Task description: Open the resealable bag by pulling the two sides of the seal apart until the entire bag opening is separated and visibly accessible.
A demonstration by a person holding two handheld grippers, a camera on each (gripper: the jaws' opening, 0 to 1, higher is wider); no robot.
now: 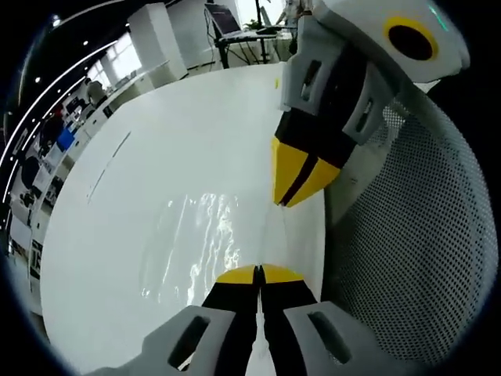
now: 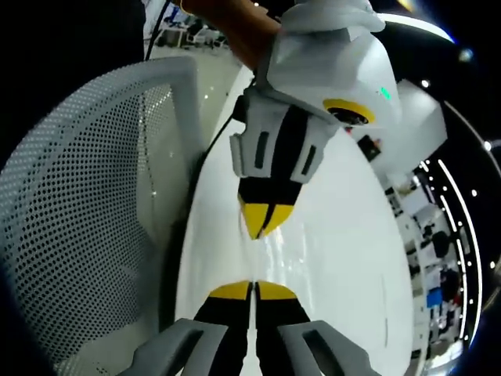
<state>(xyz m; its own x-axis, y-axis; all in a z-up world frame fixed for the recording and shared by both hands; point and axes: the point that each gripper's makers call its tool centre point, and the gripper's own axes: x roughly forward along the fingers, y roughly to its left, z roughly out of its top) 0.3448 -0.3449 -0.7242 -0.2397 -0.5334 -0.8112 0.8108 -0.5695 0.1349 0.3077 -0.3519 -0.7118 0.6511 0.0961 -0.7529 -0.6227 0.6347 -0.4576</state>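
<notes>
The clear resealable bag [image 1: 196, 243] hangs over the white table [image 1: 156, 133], its film glinting with reflections. My left gripper [image 1: 258, 272] is shut on the bag's near top edge. My right gripper [image 1: 291, 196] comes in from the upper right, shut on the same edge a little further along. From the right gripper view the bag's edge [image 2: 261, 254] runs as a thin strip between my right gripper [image 2: 254, 286] at the bottom and my left gripper [image 2: 261, 227] above. The two sides of the seal look pressed together.
A white mesh chair back [image 1: 423, 235] stands close beside the table, also seen as a mesh chair [image 2: 86, 196]. A person's hand [image 2: 235, 35] holds the left gripper. Shelves [image 1: 47, 149] and a desk [image 1: 235, 27] lie beyond the table.
</notes>
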